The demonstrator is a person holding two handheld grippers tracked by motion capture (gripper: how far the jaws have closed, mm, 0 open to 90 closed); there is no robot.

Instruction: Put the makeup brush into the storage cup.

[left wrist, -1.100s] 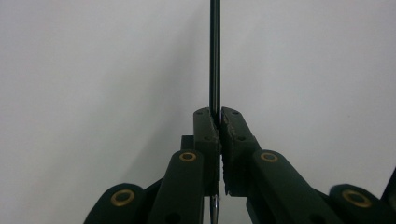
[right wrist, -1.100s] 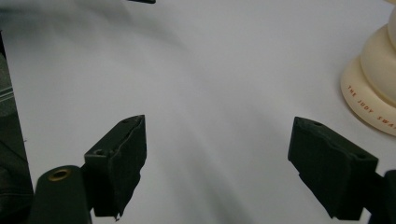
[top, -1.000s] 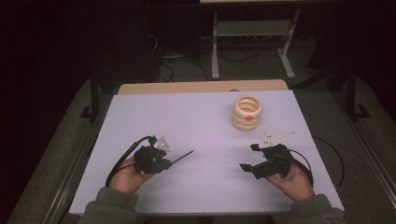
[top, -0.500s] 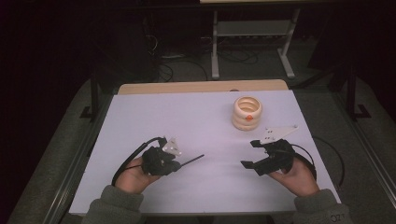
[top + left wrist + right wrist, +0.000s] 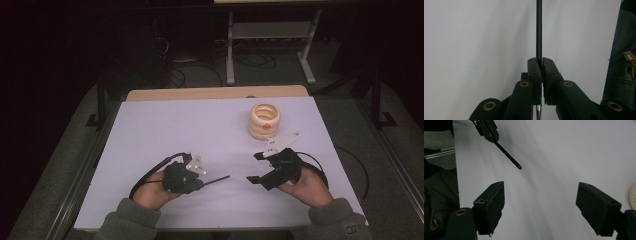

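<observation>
A white table top (image 5: pixel 200 125) is seen from above, with a strip of bare wood (image 5: pixel 215 93) showing along its far edge. Two grippers are held over the near part of the table by a person whose grey sleeves (image 5: pixel 127 225) enter from the near edge.

The left gripper (image 5: pixel 202 182) is held in the left hand (image 5: pixel 150 192) at the near left of centre. Its jaws are pressed together on a thin black rod (image 5: pixel 217 179), which is pointed to the right, toward the other gripper. In the left gripper view the rod (image 5: pixel 539 30) is seen clamped between the two black jaws of the gripper (image 5: pixel 541 66), running straight away from them over the white surface, and a short silvery end is visible below the jaws. A grey sleeve (image 5: pixel 621 62) is visible at the right edge of that view.

The right gripper (image 5: pixel 257 167) is held in the right hand (image 5: pixel 305 187) at the near right. Its jaws are spread wide apart and nothing is held between them. In the right gripper view the gripper (image 5: pixel 540 195) is seen with only bare table between its jaws, and the rod (image 5: pixel 507 155) is seen farther off, its tip well apart from them.

A stack of pale wooden rings (image 5: pixel 265 120) with a small orange spot is set on the far right part of the table, just beyond the right gripper. Dark floor, cables (image 5: pixel 200 70) and a metal frame (image 5: pixel 270 35) are seen beyond the table.
</observation>
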